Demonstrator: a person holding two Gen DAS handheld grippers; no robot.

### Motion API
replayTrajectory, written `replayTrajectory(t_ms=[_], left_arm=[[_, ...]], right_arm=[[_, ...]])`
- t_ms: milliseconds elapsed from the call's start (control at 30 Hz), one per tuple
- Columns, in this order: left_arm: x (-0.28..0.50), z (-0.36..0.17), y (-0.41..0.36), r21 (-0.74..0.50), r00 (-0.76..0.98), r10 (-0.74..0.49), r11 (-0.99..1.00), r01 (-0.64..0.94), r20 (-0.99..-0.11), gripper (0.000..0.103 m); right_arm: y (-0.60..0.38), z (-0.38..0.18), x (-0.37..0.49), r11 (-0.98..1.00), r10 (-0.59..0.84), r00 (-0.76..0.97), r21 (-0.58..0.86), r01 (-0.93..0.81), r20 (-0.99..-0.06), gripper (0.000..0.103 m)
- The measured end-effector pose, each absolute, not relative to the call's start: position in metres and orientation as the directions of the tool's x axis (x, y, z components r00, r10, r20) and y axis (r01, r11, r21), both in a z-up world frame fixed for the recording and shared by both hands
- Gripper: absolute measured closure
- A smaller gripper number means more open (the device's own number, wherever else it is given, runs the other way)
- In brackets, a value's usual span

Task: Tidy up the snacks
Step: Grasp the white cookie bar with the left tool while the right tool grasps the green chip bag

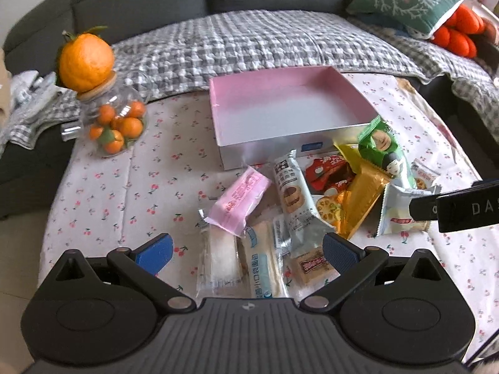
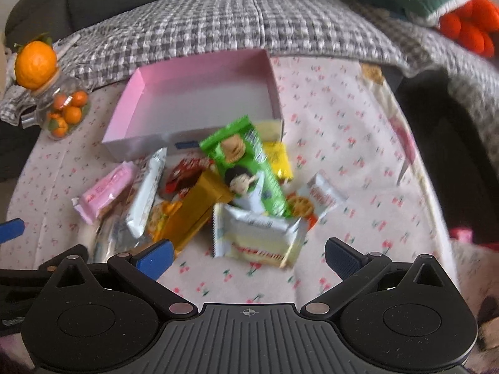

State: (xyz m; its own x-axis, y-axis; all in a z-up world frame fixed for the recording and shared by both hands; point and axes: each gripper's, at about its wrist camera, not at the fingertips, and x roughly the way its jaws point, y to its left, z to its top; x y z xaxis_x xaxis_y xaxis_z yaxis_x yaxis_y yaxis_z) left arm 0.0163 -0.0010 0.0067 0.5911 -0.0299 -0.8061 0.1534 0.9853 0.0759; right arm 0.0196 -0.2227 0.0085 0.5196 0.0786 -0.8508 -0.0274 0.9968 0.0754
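Observation:
An empty pink-lined box (image 1: 249, 93) (image 2: 137, 87) stands on the cherry-print tablecloth (image 1: 124, 180). In front of it lies a pile of several snack packets: a pink packet (image 1: 240, 201) (image 2: 106, 188), a grey-blue biscuit packet (image 1: 291, 191), a gold packet (image 1: 363, 201) (image 2: 195, 210), a green packet (image 1: 382, 148) (image 2: 246, 163) and a white cake packet (image 2: 259, 237) (image 1: 399, 210). My left gripper (image 1: 248, 251) is open above two pale packets (image 1: 240, 261). My right gripper (image 2: 248, 254) is open just before the white cake packet, and its black body (image 1: 461, 207) shows at the right edge of the left wrist view.
A glass jar of small oranges (image 1: 117, 124) (image 2: 64, 112) with a large orange (image 1: 85, 60) on its lid stands at the table's left. A grey checked blanket (image 1: 249, 37) covers the dark sofa behind. A green cushion (image 1: 405, 0) and orange plush items (image 1: 458, 35) lie back right.

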Motion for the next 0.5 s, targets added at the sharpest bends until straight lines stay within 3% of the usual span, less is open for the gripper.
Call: replayTrajectory(t_ms=[333,500], left_arm=[[0.047,0.02,0.004,-0.04,0.566,-0.117,0.988,0.146,-0.816,0.001],[0.063,0.011,0.002,-0.148,0.544,-0.206,0.978,0.149,-0.813,0.005]], right_arm=[[-0.245,0.02,0.048,0.986,0.14,0.524,0.167,0.004,-0.84,0.0],[-0.256,0.014,0.062,0.957,0.23,0.57,0.291,0.017,-0.789,0.0]])
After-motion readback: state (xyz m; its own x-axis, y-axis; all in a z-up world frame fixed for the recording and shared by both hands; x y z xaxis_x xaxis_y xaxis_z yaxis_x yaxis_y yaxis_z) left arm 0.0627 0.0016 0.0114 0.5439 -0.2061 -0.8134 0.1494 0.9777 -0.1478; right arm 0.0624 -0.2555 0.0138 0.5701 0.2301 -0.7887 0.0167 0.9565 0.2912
